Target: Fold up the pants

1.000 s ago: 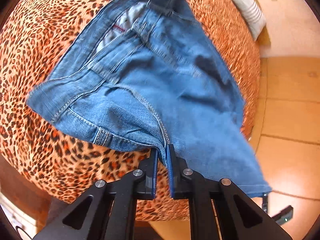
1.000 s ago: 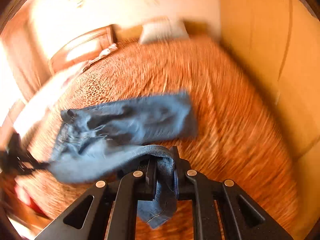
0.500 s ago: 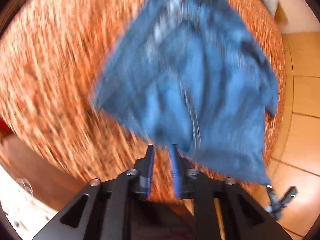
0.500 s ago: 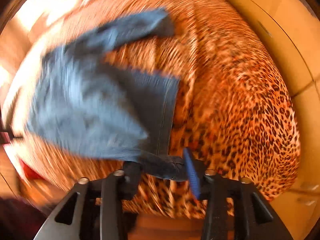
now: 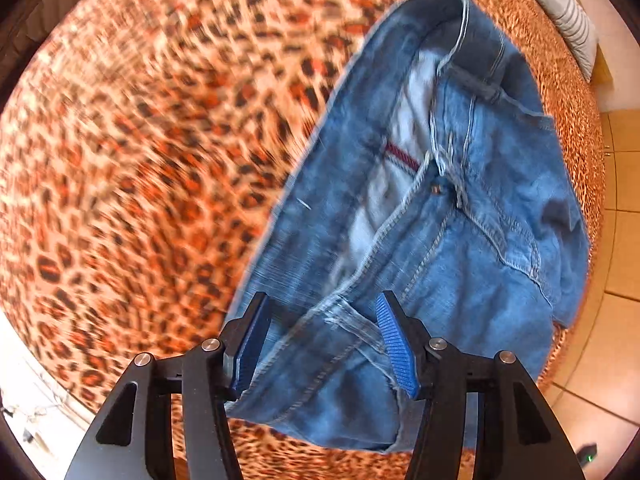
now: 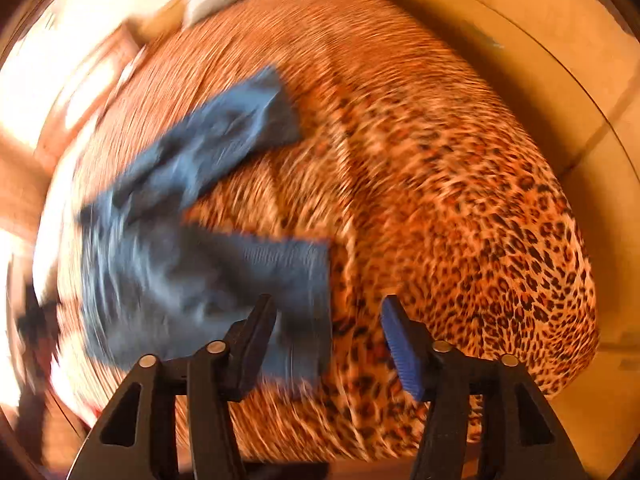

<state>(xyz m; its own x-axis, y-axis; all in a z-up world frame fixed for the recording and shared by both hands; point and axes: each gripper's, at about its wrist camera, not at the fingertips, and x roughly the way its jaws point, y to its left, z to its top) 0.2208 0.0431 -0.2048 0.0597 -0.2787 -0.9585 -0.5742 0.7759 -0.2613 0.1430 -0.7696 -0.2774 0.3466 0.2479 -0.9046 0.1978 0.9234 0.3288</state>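
Closest to me, the left tongs [image 5: 320,344] stood with their blue pads wide apart, the waistband end of the jeans [image 5: 440,208] lying between and beneath them but not pinched by either pad. The right tongs [image 6: 326,344] were spread apart as well, gripping nothing; one pad hung over the hem of a trouser leg, the other over bare leopard-print bedspread [image 6: 500,240].

The jeans lay on the bed, near its foot edge, resting loose on the spread. From the left side the waist gaped open, showing pale pocket lining and a dark red label inside, with the fly and front pocket seams facing up. From the right side, blurred as it was, the two legs ran out apart from one another, one angling off toward the head of the bed, the other lying nearer the tongs.

By my reckoning the folding had hardly begun: the jeans were laid out, roughly flat, but no fold was made. The legs were yet to be brought one over the other, and the length doubled after that.

Farther off, a striped pillow [image 5: 568,20] sat at the bed's far end, and tiled floor [image 5: 616,240] ran alongside
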